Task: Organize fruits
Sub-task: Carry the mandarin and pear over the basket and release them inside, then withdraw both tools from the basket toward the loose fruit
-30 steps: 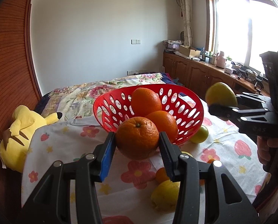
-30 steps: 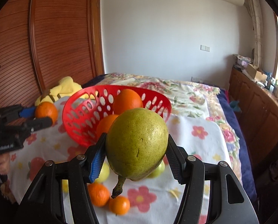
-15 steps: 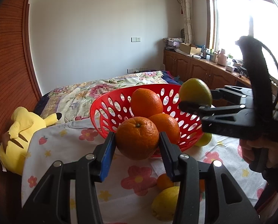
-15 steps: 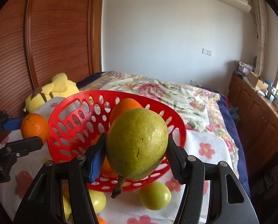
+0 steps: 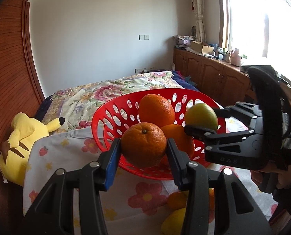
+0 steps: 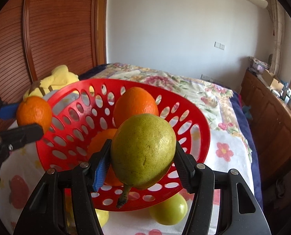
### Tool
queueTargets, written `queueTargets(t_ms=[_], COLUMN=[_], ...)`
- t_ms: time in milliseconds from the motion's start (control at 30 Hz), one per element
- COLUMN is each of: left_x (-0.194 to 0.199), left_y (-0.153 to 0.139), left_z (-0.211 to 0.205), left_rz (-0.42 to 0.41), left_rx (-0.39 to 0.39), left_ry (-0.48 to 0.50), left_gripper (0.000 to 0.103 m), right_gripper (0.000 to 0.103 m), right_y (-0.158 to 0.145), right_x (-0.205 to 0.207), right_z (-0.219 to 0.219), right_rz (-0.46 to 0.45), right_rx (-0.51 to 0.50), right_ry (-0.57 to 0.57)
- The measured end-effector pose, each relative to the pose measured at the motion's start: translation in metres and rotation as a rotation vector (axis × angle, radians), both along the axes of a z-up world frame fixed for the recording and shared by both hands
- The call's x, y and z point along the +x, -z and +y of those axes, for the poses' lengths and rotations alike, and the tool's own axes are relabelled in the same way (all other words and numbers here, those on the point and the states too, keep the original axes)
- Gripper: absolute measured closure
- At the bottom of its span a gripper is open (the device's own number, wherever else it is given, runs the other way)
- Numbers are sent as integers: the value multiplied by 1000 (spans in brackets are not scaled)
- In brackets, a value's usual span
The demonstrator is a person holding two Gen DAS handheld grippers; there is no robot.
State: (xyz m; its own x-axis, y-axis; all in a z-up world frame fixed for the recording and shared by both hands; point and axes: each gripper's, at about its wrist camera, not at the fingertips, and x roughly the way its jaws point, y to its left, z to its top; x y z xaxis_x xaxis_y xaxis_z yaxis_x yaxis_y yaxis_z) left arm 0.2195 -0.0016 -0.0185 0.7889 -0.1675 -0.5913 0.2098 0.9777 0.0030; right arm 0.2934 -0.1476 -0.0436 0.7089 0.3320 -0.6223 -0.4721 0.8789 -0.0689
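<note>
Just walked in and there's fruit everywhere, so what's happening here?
A person is sorting fruit into a red basket using two handheld grippers. The left gripper is clamped on an orange near the basket's front rim; the right gripper grips a green pear over the basket. Two oranges already sit inside, and more fruit lies on the flowered cloth.

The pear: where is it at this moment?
The pear is clamped between the right gripper's fingers, stem down, over the near rim of the red basket. In the left wrist view it sits right of the basket's oranges.
</note>
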Motion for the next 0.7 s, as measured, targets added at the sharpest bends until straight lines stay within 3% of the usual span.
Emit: queueTargets(t_ms=[300, 700], left_x=[13, 27], left_y=[5, 16], left_z=[1, -5], left_rz=[11, 48], left_rx=[7, 10], left_ry=[-9, -22], left_gripper=[58, 56], right_gripper=[33, 30], right_y=[-26, -35], right_x=[-15, -50], right_z=[-29, -62], right_rz=[-33, -55], right_rx=[139, 204], right_ry=[4, -5])
